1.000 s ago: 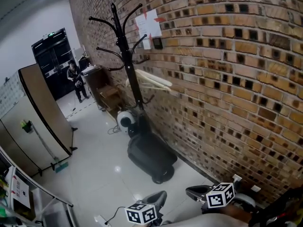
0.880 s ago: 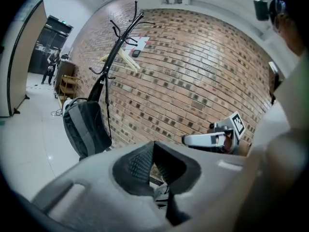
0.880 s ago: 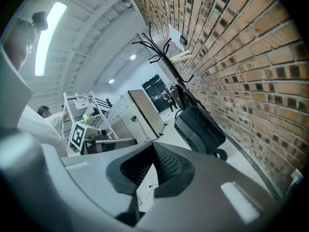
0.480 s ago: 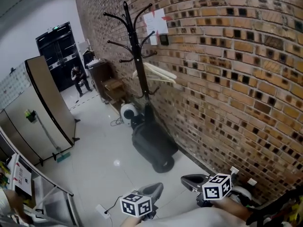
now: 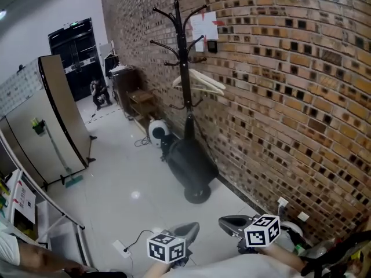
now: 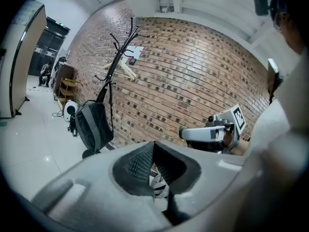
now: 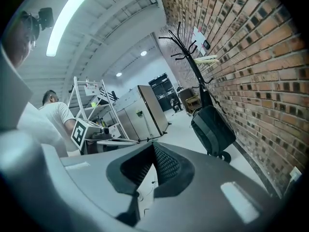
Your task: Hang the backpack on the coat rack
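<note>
Low against the pole of the coat rack [image 5: 184, 68], beside the brick wall [image 5: 290, 97], sits the dark backpack [image 5: 188, 165], its bottom down at the pale floor [image 5: 122, 184]. Well apart from it, at the head view's near edge, the left gripper [image 5: 186, 231] and right gripper [image 5: 229, 222] each have their jaws pressed together, with nothing between them.

Bright ceiling lamps [image 7: 67, 18] light sharp, fisheye-warped views.
</note>
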